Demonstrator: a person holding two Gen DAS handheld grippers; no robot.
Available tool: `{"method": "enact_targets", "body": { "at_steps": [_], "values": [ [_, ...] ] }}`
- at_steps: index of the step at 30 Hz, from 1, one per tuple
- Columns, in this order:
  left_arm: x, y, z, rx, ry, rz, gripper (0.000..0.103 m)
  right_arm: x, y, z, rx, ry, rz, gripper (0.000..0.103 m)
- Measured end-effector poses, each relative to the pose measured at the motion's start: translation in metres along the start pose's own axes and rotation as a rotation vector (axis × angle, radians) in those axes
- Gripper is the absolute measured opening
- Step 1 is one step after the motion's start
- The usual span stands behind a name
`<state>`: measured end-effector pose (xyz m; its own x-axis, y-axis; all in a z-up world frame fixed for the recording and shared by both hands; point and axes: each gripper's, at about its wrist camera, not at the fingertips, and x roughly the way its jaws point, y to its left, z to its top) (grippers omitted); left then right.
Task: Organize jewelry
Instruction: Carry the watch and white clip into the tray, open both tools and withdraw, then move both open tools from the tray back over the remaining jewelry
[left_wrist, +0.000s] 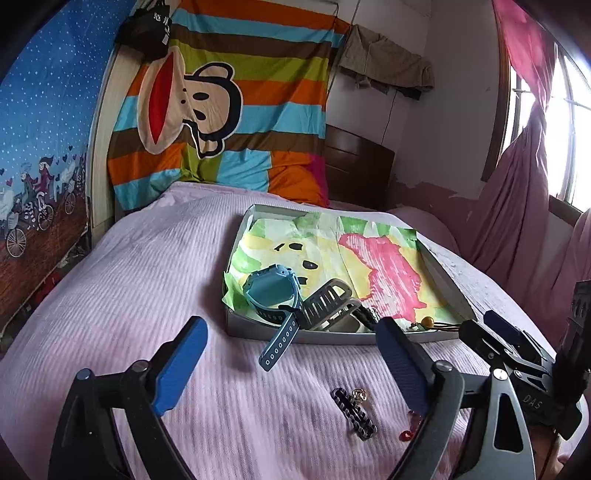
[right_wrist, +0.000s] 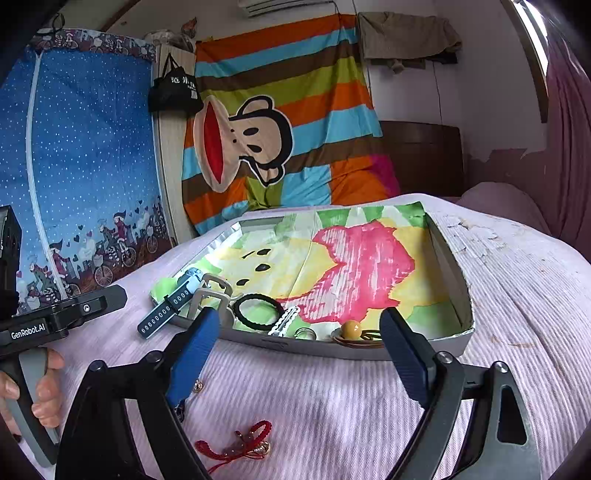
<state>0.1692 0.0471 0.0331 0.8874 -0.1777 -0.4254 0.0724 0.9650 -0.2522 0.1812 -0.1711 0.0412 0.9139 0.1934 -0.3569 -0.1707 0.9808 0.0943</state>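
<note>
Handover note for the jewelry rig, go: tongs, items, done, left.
Left tongs: open, empty.
Right tongs: open, empty.
Done, in the tray: blue watch with its strap hanging over the rim, grey watch, black ring, amber bead.
Left, on the bedspread: black chain strap, red cord bracelet.

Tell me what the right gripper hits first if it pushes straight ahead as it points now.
Probably the near wall of the tray, about where the amber bead lies; the open right gripper points slightly down at it. Depth is uncertain.
</note>
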Motion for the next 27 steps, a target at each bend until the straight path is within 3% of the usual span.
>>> {"method": "enact_targets", "body": {
  "at_steps": [4,16,27],
  "values": [
    [-0.013,-0.007,-0.004,0.040,-0.061,0.032,0.103,-0.021,0.000,-0.002,-0.010,-0.058,-0.004,0.102],
    [-0.048,-0.022,-0.029,0.118,-0.144,0.068,0.103,-0.079,0.001,-0.012,-0.043,-0.185,-0.024,0.102],
    [-0.064,-0.024,-0.046,0.137,-0.160,0.073,0.103,-0.101,0.002,-0.028,-0.086,-0.166,-0.030,0.102]
  ]
}}
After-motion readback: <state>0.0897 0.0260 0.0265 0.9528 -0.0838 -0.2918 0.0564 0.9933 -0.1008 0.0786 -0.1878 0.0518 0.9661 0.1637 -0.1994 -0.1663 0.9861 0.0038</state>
